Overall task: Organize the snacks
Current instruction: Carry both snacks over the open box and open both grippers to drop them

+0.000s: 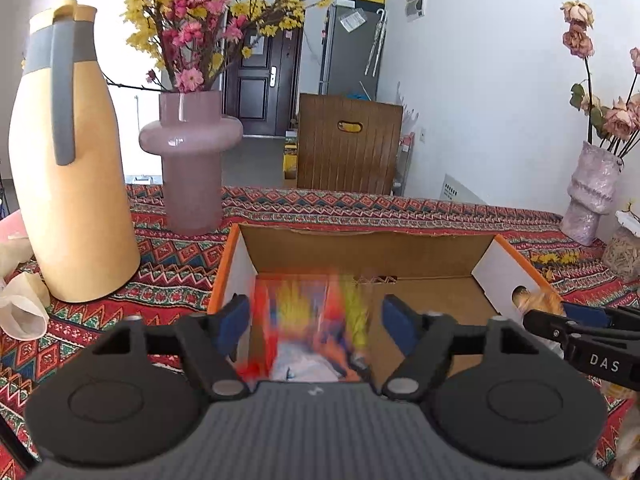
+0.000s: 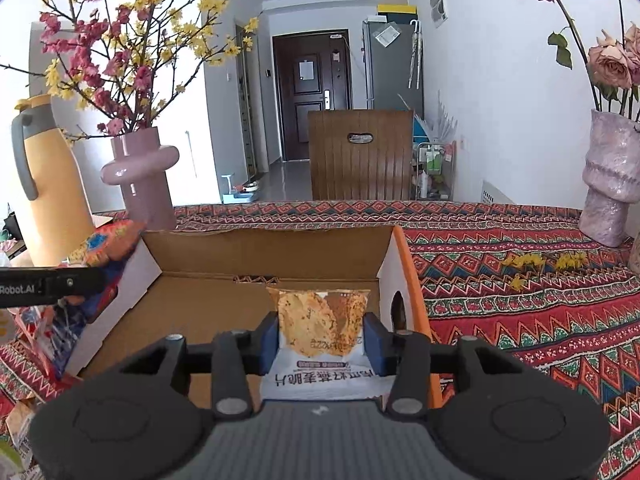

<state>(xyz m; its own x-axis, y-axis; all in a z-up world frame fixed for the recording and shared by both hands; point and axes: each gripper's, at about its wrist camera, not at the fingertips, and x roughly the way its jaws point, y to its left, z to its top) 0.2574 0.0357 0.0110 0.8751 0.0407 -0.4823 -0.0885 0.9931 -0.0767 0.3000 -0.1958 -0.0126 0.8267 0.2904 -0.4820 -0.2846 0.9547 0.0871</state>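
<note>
Left hand-held gripper point(image 1: 314, 322): jaws wide apart, pads clear of the red-and-yellow snack packet point(image 1: 308, 328) blurred between them, over the left part of the cardboard box point(image 1: 360, 240). Not gripped. Packet's long axis runs away from the camera, toward the far wall of the box.

Right hand-held gripper point(image 2: 320, 338): narrow, both pads pressing the sides of a cracker packet point(image 2: 322, 332). Packet points along the fingers, printed white end toward the camera, cracker-picture end toward the far wall. It sits over the right part of the box, close to the right wall with the round hole point(image 2: 397, 307).

Box floor between the two packets is bare cardboard. Orange rim on both side walls; far flap stands up.

Left of the box on the table point(image 2: 520, 248): yellow jug point(image 1: 68, 184), then a pink vase point(image 1: 192, 160) of flowering branches just past the box's left corner. Right side: open patterned cloth with scattered yellow petals point(image 2: 540, 262), and a pale textured vase point(image 2: 610, 184) near the far edge. Beyond the table: a wooden chair back point(image 2: 360, 156).
</note>
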